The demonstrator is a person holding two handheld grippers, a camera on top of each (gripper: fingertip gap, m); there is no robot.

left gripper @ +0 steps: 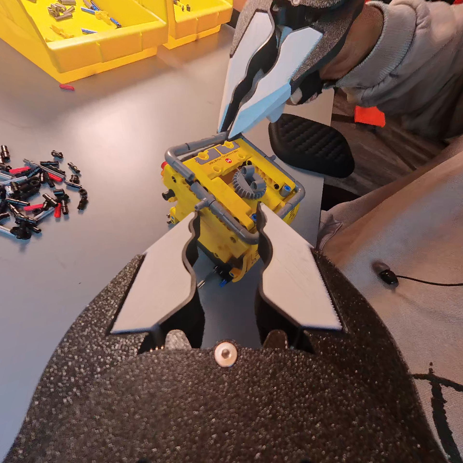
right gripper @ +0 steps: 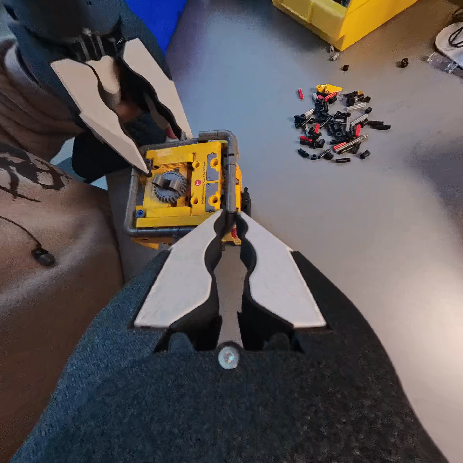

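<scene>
Your left gripper point(left gripper: 226, 213) grasps the yellow block assembly point(left gripper: 225, 200) across its near corner, fingers spread around the body. The assembly rests at the bench point(left gripper: 100, 250) edge. Your right gripper point(right gripper: 229, 215) is clenched on the grey pipe frame point(right gripper: 231, 175) at its far side. Hold the left grip steady; apply right-hand force along the pipe, not across it. Loose pins point(left gripper: 32, 190) lie well apart.

my left tool's point(left gripper: 226, 213) camera looks steeply down along its fingers, close over the yellow block model point(left gripper: 233, 193) at the tabletop point(left gripper: 112, 120) edge, while my right tool's point(right gripper: 229, 214) camera faces it from the opposite side, both sharing the model point(right gripper: 185, 185) and loose parts pile point(right gripper: 335, 125).
</scene>
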